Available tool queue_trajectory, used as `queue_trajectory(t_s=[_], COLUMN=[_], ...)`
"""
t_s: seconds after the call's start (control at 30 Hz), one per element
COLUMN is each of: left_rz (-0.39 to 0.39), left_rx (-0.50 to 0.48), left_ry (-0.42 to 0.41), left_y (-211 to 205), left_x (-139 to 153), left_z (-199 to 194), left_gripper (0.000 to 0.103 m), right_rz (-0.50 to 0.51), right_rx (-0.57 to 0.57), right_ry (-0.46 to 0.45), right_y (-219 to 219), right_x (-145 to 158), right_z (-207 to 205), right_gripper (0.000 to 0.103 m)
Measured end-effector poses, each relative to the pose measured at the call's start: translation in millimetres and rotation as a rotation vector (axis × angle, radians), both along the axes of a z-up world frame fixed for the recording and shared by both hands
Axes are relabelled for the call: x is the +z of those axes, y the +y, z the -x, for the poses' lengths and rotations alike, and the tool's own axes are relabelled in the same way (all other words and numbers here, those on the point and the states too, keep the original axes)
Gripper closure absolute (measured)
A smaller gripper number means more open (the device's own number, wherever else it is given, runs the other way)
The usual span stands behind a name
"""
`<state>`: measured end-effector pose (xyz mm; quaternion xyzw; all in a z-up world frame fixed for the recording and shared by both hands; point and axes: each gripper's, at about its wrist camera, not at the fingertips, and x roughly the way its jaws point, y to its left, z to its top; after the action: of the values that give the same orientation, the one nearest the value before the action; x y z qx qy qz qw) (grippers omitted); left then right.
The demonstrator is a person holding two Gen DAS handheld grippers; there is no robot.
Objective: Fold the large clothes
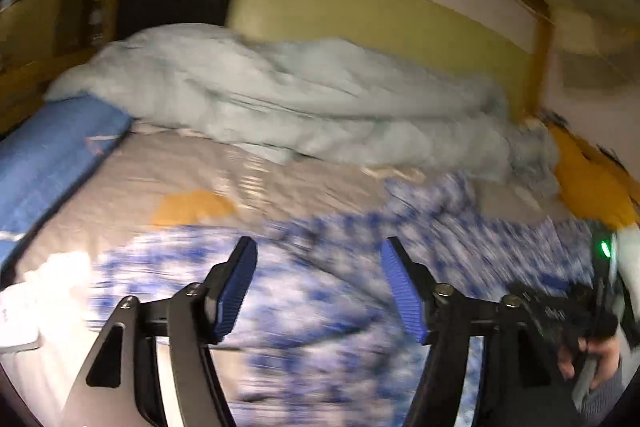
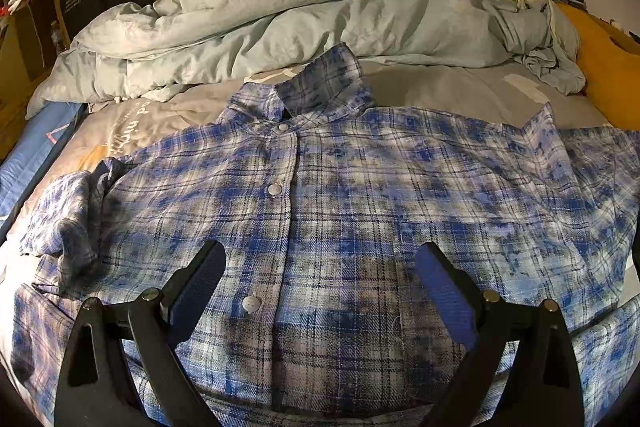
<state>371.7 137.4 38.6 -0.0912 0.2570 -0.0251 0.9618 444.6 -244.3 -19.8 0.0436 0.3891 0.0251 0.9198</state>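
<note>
One plaid shirt [image 2: 360, 195] | one duvet [image 2: 304, 11] | left gripper [image 1: 318, 291] and right gripper [image 2: 320, 291]: jaws apart, empty

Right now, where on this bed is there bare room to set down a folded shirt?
Bare grey sheet shows between the plaid shirt collar and the rumpled pale duvet, running toward the yellow pillow. A smaller patch lies by the blue mat. The near half is covered by the shirt.

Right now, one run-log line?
shirt: flat on bed, buttoned | left gripper: open, empty | right gripper: open, above shirt
</note>
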Motion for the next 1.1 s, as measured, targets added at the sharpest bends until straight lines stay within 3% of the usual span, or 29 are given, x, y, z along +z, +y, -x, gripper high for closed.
queue_trajectory(t_s=[0.13,0.27,0.37,0.5,0.83,0.97,1.0,1.1], left_rz=[0.023,0.117,0.151,0.228,0.187,0.176,0.175,0.176], left_rx=[0.148,0.183,0.232,0.269,0.373,0.368,0.367,0.358], left_ry=[0.091,0.223,0.276,0.297,0.339,0.339,0.338,0.327], left_y=[58.2,111.4,132.6,153.0,171.5,170.9,170.9,167.2], left_x=[-19.4,-61.8,-83.3,-100.5,-119.5,-122.7,-122.7,-117.1], left_z=[-16.7,-37.7,-43.1,-43.5,-48.9,-51.0,-51.0,-49.5], left_gripper=[0.033,0.033,0.033,0.033,0.033,0.034,0.037,0.068], right_rz=[0.001,0.007,0.011,0.006,-0.016,-0.016,-0.013,-0.011], right_rx=[0.000,0.001,0.002,-0.002,-0.002,0.007,0.008,0.007], right_ry=[0.001,0.004,0.005,0.004,0.008,0.016,0.016,0.014], right_y=[0.1,1.1,1.8,1.6,-0.9,1.4,2.0,2.3], right_x=[-0.1,-0.9,-1.5,-1.4,-0.2,-1.7,-1.8,-1.1], right_z=[0.1,-0.1,0.2,0.6,0.3,0.1,0.2,0.4], right_gripper=[0.007,0.007,0.007,0.007,0.007,0.007,0.007,0.007])
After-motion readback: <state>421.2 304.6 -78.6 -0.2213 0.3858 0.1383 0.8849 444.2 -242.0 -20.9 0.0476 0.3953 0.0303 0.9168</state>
